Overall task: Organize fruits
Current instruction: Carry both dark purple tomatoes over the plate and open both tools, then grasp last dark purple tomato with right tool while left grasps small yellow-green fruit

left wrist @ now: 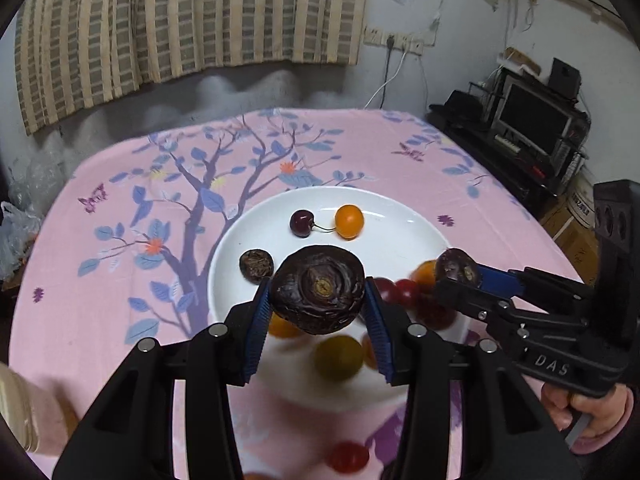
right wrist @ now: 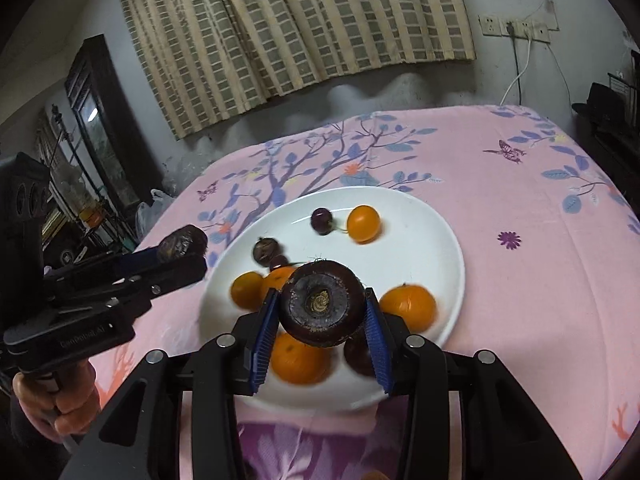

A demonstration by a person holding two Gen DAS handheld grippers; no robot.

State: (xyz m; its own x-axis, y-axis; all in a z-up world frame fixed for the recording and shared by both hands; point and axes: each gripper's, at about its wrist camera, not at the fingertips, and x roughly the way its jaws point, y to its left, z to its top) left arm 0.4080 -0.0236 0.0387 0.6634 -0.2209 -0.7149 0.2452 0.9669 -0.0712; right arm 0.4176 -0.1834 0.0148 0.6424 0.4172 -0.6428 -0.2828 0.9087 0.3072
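Note:
A dark brown water chestnut (left wrist: 318, 290) sits squeezed between the blue pads of my left gripper (left wrist: 318, 286), just above the near rim of a white plate (left wrist: 400, 240). My right gripper (right wrist: 322, 300) is shut on a second water chestnut (right wrist: 323, 304) over the same plate (right wrist: 420, 240). Each gripper shows in the other's view: right gripper (left wrist: 456, 268), left gripper (right wrist: 184, 250). On the plate lie a cherry (left wrist: 302, 223), an orange tomato (left wrist: 349, 221) and a small dark chestnut (left wrist: 256, 266). Several blurred orange and red fruits (right wrist: 408, 306) lie under the grippers.
A pink floral tablecloth (left wrist: 120, 280) covers the table. A red cherry tomato (left wrist: 348, 456) lies on the cloth near me. Plastic bags (left wrist: 16, 232) sit at the left edge, a dark shelf with a monitor (left wrist: 532, 120) stands right, and a striped curtain (left wrist: 180, 20) hangs behind.

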